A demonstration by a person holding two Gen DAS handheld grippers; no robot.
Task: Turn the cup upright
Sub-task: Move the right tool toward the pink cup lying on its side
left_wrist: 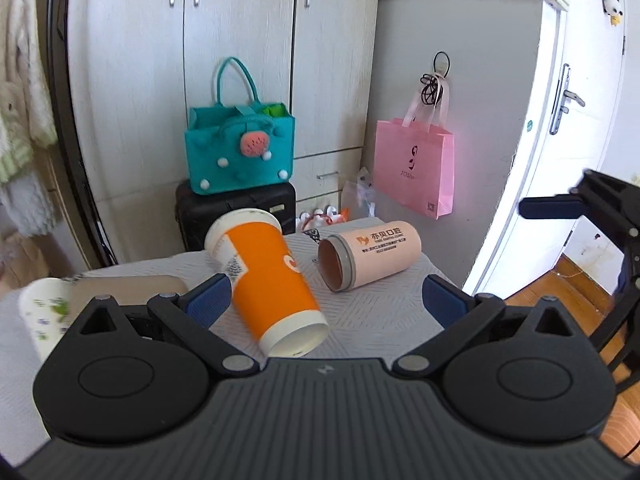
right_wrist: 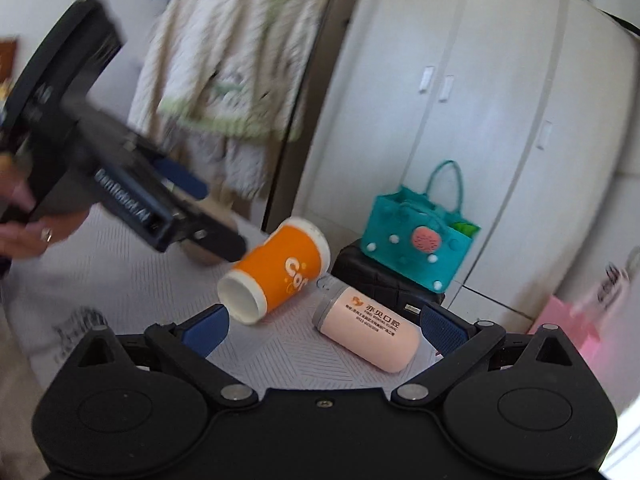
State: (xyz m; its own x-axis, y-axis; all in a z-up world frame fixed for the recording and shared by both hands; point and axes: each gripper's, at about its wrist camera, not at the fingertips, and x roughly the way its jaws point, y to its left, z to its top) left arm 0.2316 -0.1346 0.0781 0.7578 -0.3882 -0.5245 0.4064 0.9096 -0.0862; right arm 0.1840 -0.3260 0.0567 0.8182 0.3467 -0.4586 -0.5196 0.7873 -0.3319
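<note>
An orange paper cup [left_wrist: 268, 280] lies on its side on the white cloth-covered table [left_wrist: 380, 312], its base toward me in the left wrist view; it also shows in the right wrist view [right_wrist: 280, 268]. A pink cup [left_wrist: 370, 254] lies on its side to its right, open mouth toward the left gripper; in the right wrist view [right_wrist: 368, 336] its closed end faces me. My left gripper [left_wrist: 326, 298] is open, the orange cup lying between its fingers near the left pad. My right gripper [right_wrist: 324, 326] is open and empty, just short of both cups.
A teal felt bag [left_wrist: 240, 152] sits on a black case [left_wrist: 236, 208] behind the table. A pink bag [left_wrist: 414, 168] hangs on the cabinet. A white patterned cup [left_wrist: 44, 316] and a tan flat object [left_wrist: 128, 286] lie at the table's left. A white door [left_wrist: 560, 120] is right.
</note>
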